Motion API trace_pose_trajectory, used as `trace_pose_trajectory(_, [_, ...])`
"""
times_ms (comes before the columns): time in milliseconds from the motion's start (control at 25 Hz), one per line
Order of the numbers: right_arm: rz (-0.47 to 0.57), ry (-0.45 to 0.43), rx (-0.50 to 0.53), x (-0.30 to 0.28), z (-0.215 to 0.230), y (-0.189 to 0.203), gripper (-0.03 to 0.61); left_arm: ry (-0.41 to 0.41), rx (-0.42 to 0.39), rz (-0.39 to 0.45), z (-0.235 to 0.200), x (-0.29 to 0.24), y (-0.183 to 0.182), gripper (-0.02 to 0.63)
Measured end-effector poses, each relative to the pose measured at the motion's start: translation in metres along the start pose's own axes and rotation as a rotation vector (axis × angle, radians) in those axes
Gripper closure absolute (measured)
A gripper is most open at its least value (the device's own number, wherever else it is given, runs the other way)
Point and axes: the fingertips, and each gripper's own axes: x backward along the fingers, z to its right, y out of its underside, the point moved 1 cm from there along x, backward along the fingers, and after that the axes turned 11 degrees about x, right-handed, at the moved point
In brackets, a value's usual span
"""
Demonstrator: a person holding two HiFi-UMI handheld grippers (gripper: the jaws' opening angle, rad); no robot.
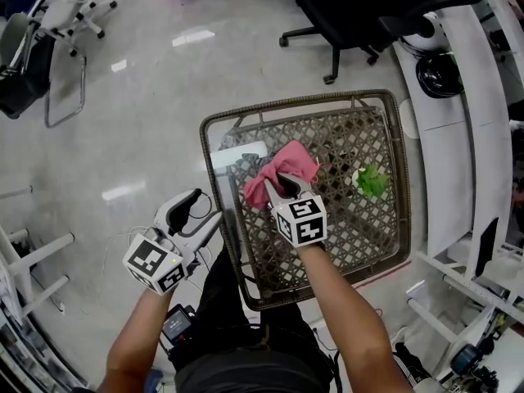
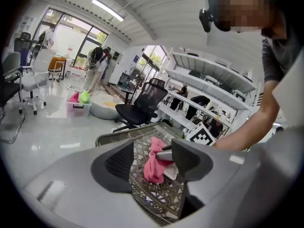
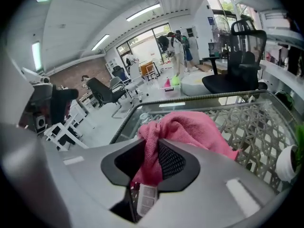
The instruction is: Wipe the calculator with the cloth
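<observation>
My right gripper (image 1: 286,183) is shut on a pink cloth (image 1: 282,170) and holds it over the left middle of a woven wicker table (image 1: 385,244). In the right gripper view the cloth (image 3: 190,129) bunches between the gripper's (image 3: 152,159) pads and drapes over them. A white calculator (image 3: 147,198) with rows of keys shows just below those jaws. The left gripper view shows the calculator's edge (image 2: 172,171) under the hanging cloth (image 2: 153,163). My left gripper (image 1: 196,209) stands open off the table's left edge, above the floor, with nothing between its jaws (image 2: 152,159).
A green crumpled thing (image 1: 372,180) lies on the table's right half. A black office chair (image 1: 368,11) stands beyond the table, and white desks (image 1: 471,137) run along the right. More chairs (image 1: 49,47) stand on the glossy floor at the far left.
</observation>
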Motion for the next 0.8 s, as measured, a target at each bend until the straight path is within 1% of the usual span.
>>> trace_pose_trajectory(80, [-0.015,-0.024,0.019,-0.001,-0.013,0.009,0.497,0.001,0.000,0.000,0.000,-0.002,0.000,0.344])
trace_pose_trajectory(160, [-0.022,-0.034,0.013,0.003,-0.019,0.020,0.497,0.003,0.000,0.001,0.002,-0.003,0.001,0.344])
trace_pose_trajectory(320, [-0.028,-0.027,-0.031,0.016,-0.022,0.042,0.497,0.010,0.001,0.000,0.004,-0.005,0.003,0.344])
trace_pose_trajectory(440, [-0.046,-0.015,-0.045,0.028,-0.020,0.060,0.497,0.013,-0.002,-0.003,0.006,-0.007,0.005,0.344])
trace_pose_trajectory(560, [-0.064,0.006,-0.068,0.041,-0.013,0.078,0.497,0.017,-0.005,-0.007,0.010,-0.008,0.008,0.344])
trace_pose_trajectory(800, [-0.083,0.085,-0.138,0.070,0.014,0.102,0.497,0.027,-0.018,-0.018,0.019,-0.011,0.009,0.344])
